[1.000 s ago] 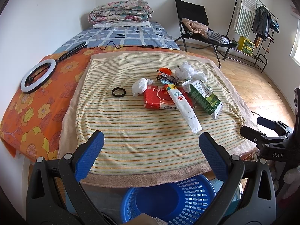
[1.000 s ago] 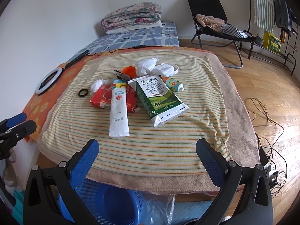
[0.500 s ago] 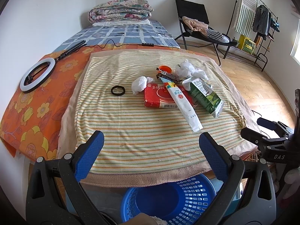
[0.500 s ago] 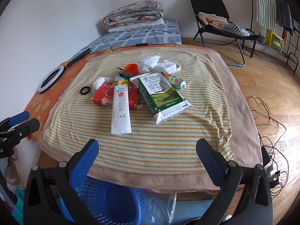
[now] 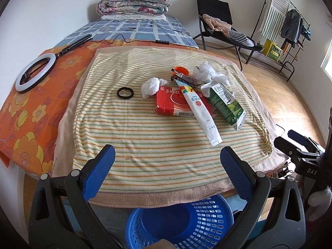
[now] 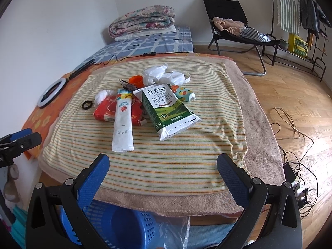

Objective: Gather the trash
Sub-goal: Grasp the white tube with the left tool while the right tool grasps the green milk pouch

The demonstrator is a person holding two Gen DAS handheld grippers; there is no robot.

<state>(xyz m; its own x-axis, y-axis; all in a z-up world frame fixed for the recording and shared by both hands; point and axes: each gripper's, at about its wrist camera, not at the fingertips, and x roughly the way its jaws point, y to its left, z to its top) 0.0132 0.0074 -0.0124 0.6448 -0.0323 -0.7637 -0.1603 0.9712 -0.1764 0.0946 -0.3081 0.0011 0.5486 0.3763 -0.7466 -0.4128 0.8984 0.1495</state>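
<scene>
Striped towelling (image 5: 145, 137) covered the low table, and a blue basket (image 5: 178, 224) stood on the floor just below its near edge. Nearest the cameras, the left gripper (image 5: 166, 166) and the right gripper (image 6: 164, 172) were held over that edge, each with its jaws spread wide and nothing between them. Further in, a long white sachet (image 6: 122, 124) was laid across a red box (image 6: 104, 112), and a green milk carton (image 6: 168, 112) was propped beside them. Behind these were seen a crumpled tissue (image 5: 150, 84), a black ring (image 5: 125, 93) set apart to the left, a dark wrapper (image 5: 184, 79), an orange cap (image 6: 136, 80) and crumpled white plastic (image 6: 159, 74).

All the rubbish was judged light. The sachet and plastic would probably yield and slip, so a pinch across the sachet's near end was favoured. The carton looked flattened at its near end and was best taken there, across the flat seam.
</scene>
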